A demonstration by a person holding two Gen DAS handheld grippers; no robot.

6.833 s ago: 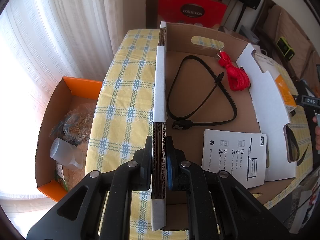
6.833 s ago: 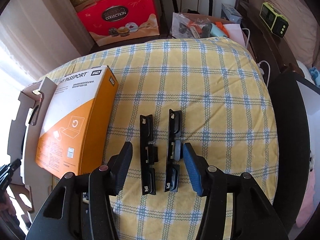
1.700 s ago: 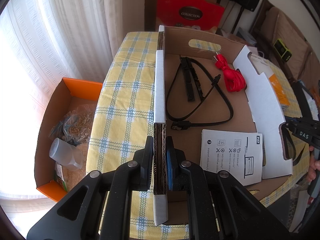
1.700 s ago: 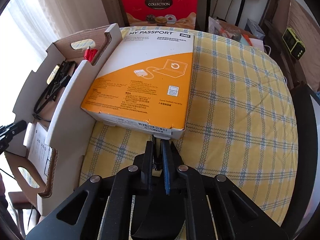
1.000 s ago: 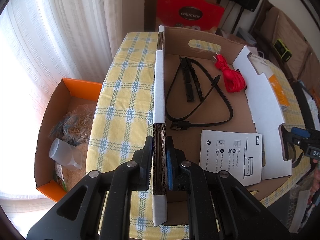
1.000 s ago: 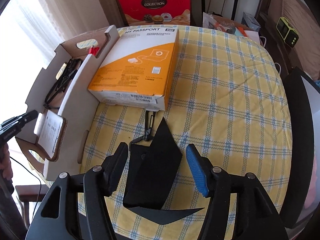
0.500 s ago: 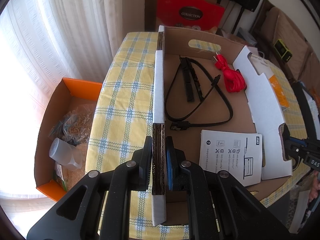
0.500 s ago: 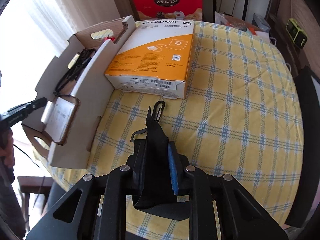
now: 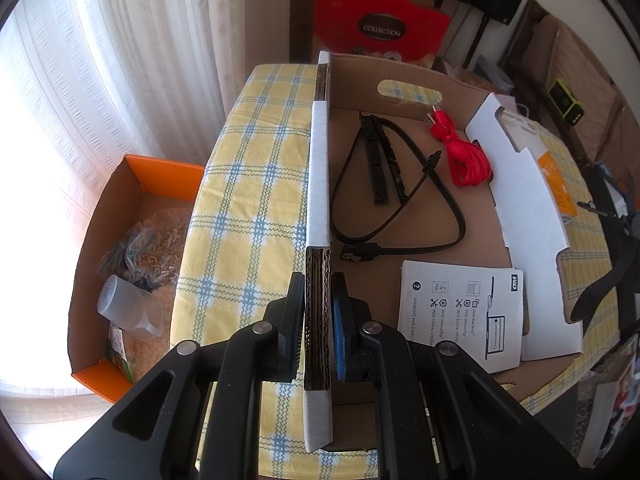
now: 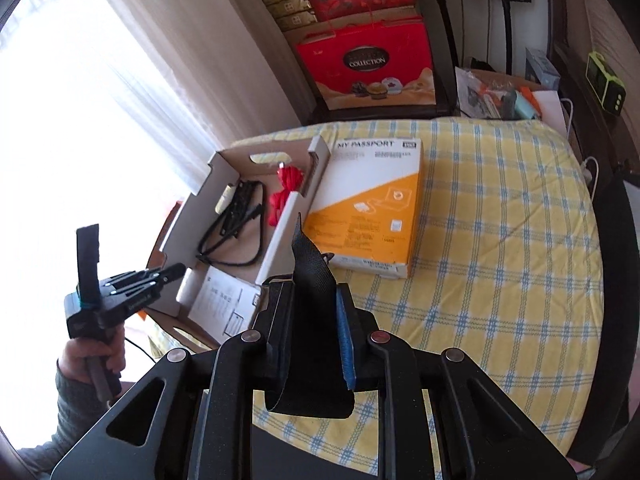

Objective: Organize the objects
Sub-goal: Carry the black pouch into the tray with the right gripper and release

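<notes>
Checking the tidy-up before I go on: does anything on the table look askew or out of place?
Mostly tidy. The cardboard tray holds the black cable, red cable and leaflet. The orange box still lies on the tablecloth outside it, and the black strap hangs in the right gripper.

Right tongs [image 10: 312, 312] closed on black strap [image 10: 310, 276], lifted off table.
</notes>
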